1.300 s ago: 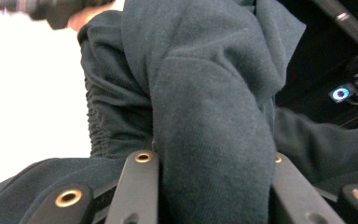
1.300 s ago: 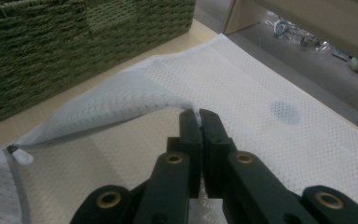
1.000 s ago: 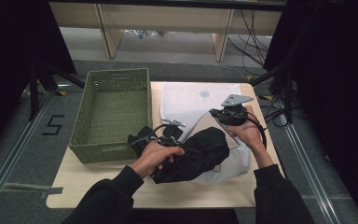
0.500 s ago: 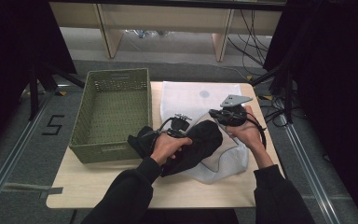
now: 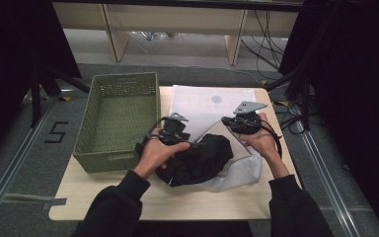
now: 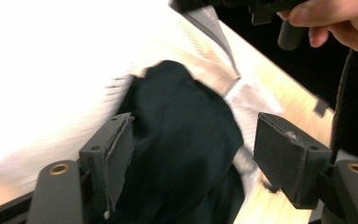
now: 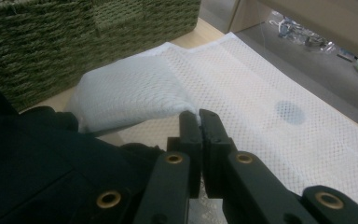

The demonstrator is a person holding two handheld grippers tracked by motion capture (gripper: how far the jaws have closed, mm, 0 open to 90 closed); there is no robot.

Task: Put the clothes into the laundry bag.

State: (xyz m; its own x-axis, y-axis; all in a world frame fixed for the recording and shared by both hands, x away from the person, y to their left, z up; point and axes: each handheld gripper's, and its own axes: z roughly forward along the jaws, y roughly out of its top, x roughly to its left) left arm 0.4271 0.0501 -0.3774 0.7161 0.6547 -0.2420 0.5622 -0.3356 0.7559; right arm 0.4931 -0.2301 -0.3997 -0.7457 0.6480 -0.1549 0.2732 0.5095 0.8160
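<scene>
- seen from above: wooden table [image 5: 128, 207] carrying a green woven basket [image 5: 118, 121] at its left, a white mesh laundry bag [image 5: 212, 101] spread across the middle and far side, and a black garment [image 5: 197, 158] bunched on the bag's near part.
- black garment: lumpy mass, long axis running from near-left to far-right across the table, its far-right end tucked under a lifted flap of mesh.
- left gripper [image 5: 170, 129]: held in the left hand [image 5: 160, 150] at the garment's far-left edge, just beside the basket's right wall.
- left gripper view adds what the overhead hides: jaws spread wide, black cloth [image 6: 186, 154] lying between them, pads not pressed onto it; blurred; bag edge raised beyond, the other hand at top right.
- right gripper [image 5: 242, 121]: held in the right hand [image 5: 261, 140] at the garment's far-right end.
- right gripper view: fingertips [image 7: 199, 122] pressed together on the white mesh edge, lifting it; a pale folded bulge of mesh [image 7: 130, 93] just beyond, basket wall [image 7: 74, 42] behind, dark cloth at lower left, a grey round mark [image 7: 290, 112] on the flat mesh to the right.
</scene>
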